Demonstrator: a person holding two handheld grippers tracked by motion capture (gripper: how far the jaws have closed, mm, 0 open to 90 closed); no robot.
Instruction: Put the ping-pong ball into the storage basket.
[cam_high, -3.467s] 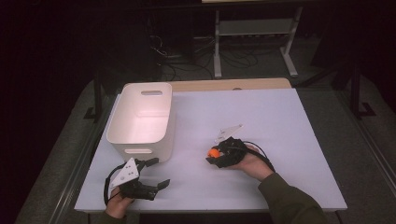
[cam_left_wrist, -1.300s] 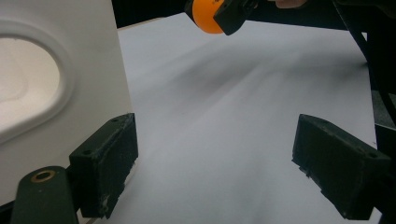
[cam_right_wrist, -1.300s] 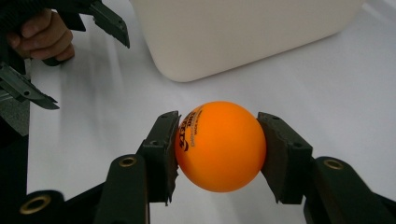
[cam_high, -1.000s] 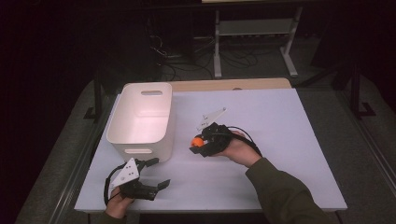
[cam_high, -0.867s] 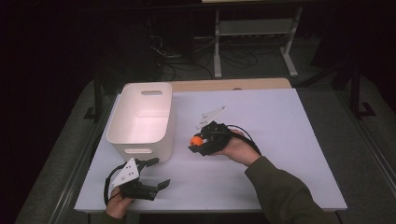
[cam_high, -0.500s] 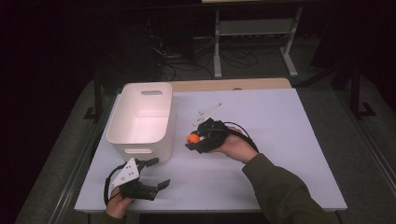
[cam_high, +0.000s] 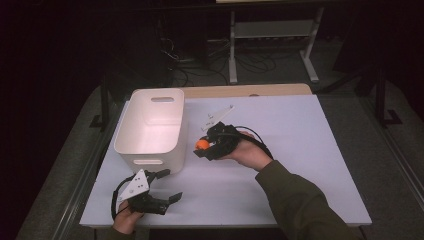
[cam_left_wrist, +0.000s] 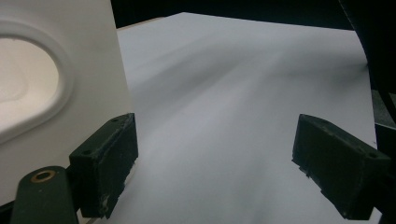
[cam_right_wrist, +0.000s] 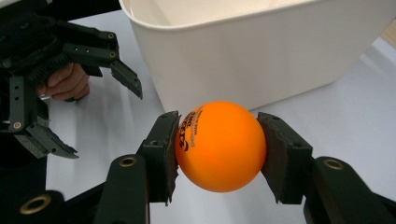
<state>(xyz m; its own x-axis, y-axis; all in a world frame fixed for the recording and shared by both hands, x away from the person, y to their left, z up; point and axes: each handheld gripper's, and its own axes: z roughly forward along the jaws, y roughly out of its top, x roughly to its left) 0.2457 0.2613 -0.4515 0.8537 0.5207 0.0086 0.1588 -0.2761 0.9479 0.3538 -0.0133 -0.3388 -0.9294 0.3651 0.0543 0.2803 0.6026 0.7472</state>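
Right gripper (cam_high: 206, 147): held above the tabletop (cam_high: 300, 150) near its middle, just beside the right-hand wall of the white bin (cam_high: 150, 125); its fingers (cam_right_wrist: 161, 149) pinch an orange ball (cam_right_wrist: 218, 145) from both sides.
Orange ball: clear of the tabletop, gripped across its middle, printed text turned toward one finger. It sits lower than the bin rim in the right gripper view.
White bin: stands toward the left edge of the tabletop, open side up, interior apparently bare as far as can be seen.
Key relation: the bin opening lies up and to the left of the ball; judged from this, the ball must rise over the rim before release.
Left gripper (cam_high: 162, 192): rests near the front-left corner of the tabletop, just in front of the bin; fingers (cam_left_wrist: 105, 170) spread wide, nothing between them.
Nearer hand: the right, already at the bin wall.
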